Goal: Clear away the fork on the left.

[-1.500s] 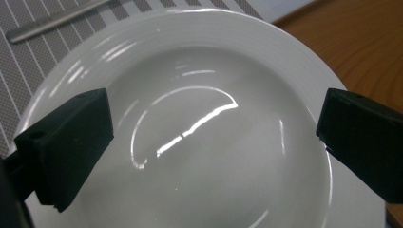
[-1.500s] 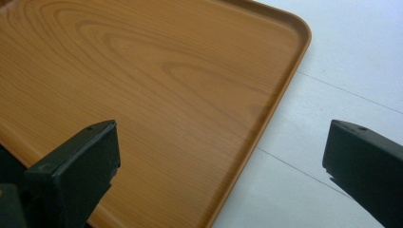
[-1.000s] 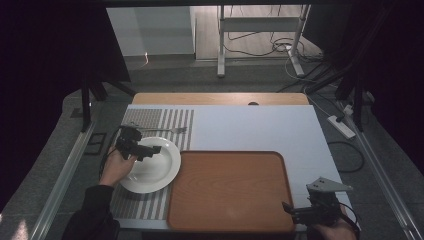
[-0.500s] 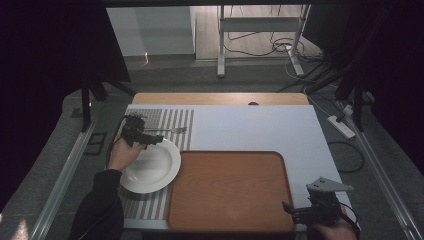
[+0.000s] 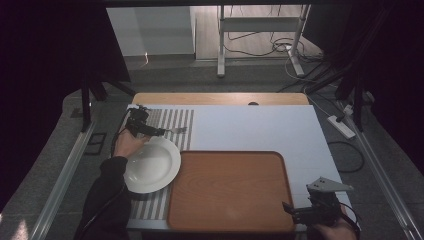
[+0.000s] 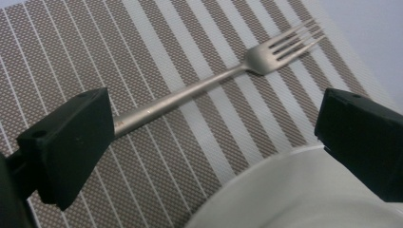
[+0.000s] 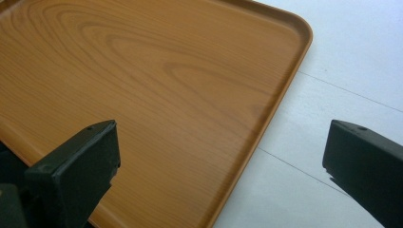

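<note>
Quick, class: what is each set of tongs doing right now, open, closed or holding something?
Left tongs: open, holding nothing, over the fork handle and plate rim.
Right tongs: open, holding nothing, over the tray edge.

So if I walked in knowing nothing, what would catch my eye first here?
Probably the big empty wooden tray in the middle of the white table, with the right claw open at its near corner. To its left, a round white plate sits on a striped placemat, where the open left claw hangs over a metal fork.
</note>
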Motion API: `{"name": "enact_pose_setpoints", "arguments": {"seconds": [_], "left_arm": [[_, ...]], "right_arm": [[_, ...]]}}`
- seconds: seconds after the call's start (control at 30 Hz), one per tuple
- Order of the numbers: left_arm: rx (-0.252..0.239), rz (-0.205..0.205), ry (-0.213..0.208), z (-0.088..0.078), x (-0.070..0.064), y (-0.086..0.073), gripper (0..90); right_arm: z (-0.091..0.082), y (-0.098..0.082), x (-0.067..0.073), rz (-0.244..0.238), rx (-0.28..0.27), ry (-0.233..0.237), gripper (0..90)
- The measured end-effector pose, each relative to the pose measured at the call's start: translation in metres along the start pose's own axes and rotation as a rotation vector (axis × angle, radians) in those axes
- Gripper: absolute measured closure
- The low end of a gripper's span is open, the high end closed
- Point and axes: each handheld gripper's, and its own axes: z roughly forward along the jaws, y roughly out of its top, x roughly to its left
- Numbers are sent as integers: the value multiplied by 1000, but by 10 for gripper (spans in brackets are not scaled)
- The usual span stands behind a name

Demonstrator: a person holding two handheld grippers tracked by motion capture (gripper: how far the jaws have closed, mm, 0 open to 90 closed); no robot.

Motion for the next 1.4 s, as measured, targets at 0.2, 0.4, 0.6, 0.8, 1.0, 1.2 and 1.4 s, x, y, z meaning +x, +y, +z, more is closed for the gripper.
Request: {"name": "enact_pose_setpoints", "arguments": {"seconds": [0.2,0.4,0.6,0.8,1.0,1.2,1.4], "left_arm": [[21,-3,52,2,9,6,297],[63,-8,70,9,16,15,773],[124,-14,104,23,25,21,893],[139,-27,146,28,39,18,893],[165,-24,116,21,41,10,894],[196,-14,49,11,36,-4,894],[228,26,20,5,30,-11,894]], "right_arm": [[0,0,0,2,1,2,0],[0,0,0,2,2,4,0],[0,0,-1,4,2,4,0],[0,0,-1,6,-1,9,0],[-1,-1,-1,6,-3,8,0],[0,0,0,-1,3,6,0],[0,0,0,1,2,7,0]]}}
